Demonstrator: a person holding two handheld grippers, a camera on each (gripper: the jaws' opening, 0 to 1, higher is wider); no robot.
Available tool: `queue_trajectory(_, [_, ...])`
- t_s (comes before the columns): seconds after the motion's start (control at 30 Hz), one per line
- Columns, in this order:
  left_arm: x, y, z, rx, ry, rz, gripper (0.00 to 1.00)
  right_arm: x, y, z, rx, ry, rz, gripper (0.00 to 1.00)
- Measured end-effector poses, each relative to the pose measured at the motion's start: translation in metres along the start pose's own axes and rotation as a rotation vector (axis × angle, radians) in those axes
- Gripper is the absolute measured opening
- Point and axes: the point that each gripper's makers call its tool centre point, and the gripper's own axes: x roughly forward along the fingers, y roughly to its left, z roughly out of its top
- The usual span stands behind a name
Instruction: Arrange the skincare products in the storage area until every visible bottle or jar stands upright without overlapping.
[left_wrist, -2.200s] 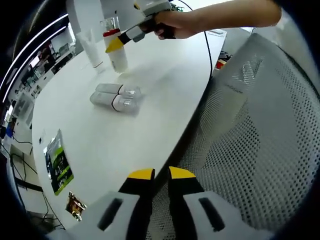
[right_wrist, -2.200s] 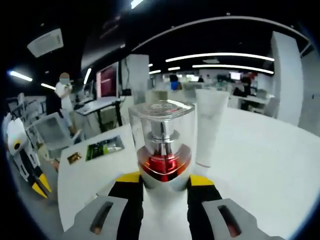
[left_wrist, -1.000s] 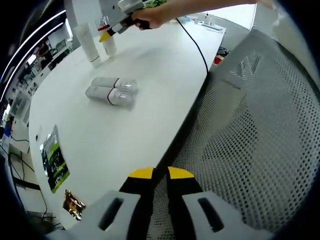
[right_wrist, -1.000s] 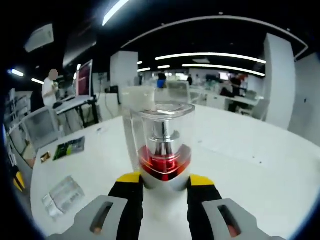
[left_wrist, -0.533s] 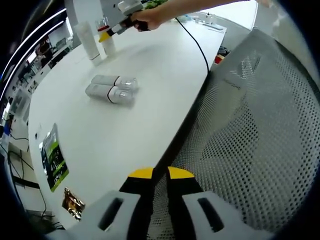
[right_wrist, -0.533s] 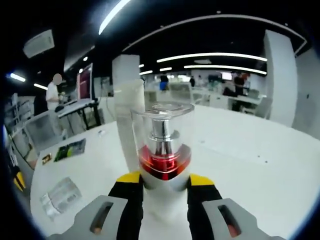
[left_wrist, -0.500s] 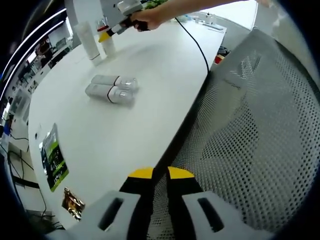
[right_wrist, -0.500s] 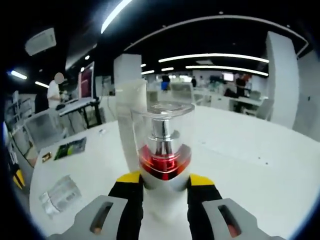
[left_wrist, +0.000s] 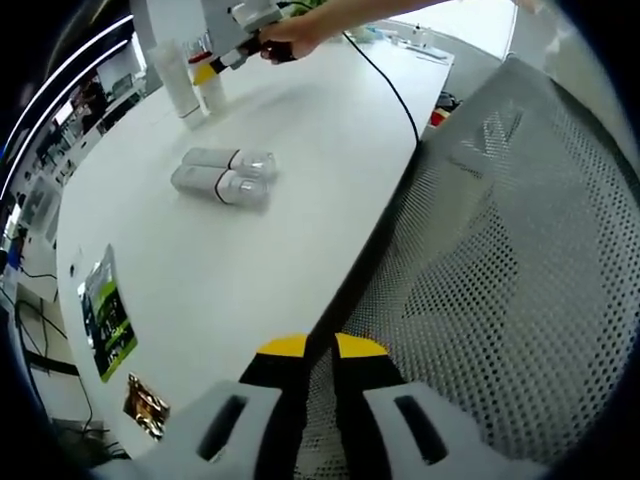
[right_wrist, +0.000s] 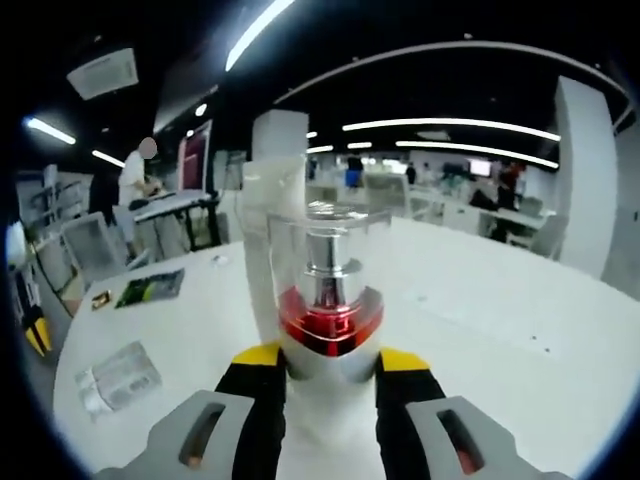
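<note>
A pump bottle (right_wrist: 330, 290) with a clear cap and a red collar stands upright between the jaws of my right gripper (right_wrist: 320, 358), which is shut on its white body. In the left gripper view the same bottle (left_wrist: 207, 82) is at the far end of the white table (left_wrist: 300, 150), held by the right gripper (left_wrist: 235, 50) in a person's hand. A tall white tube (left_wrist: 175, 80) stands upright just beside it, and appears right behind the bottle as the tube (right_wrist: 262, 235). Two clear-capped bottles (left_wrist: 222, 180) lie side by side on their sides mid-table. My left gripper (left_wrist: 321, 350) is shut on nothing near the table's edge.
A grey mesh chair back (left_wrist: 500, 260) takes up the right of the left gripper view. A green leaflet (left_wrist: 106, 325) and a gold packet (left_wrist: 146, 410) lie near the table's left edge. A black cable (left_wrist: 390, 90) trails over the table. A person (right_wrist: 135, 180) stands far behind.
The right gripper has carried the pump bottle farther across the table, up close beside the white tube. The left gripper has barely moved. The lying bottles have not shifted.
</note>
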Motion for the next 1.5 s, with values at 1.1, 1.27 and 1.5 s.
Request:
queue_trajectory(1.1, [-0.001, 0.003, 0.002, 0.001, -0.006, 0.015, 0.02, -0.004, -0.005, -0.026, 0.026, 0.177, -0.027, 0.26])
queue_trajectory(1.27, [-0.001, 0.003, 0.001, 0.001, -0.006, 0.015, 0.02, -0.005, -0.004, -0.026, 0.039, 0.183, -0.036, 0.26])
queue_trajectory(1.5, [-0.002, 0.006, 0.003, 0.0, -0.012, 0.03, 0.02, -0.03, -0.006, 0.01, 0.074, 0.052, -0.13, 0.53])
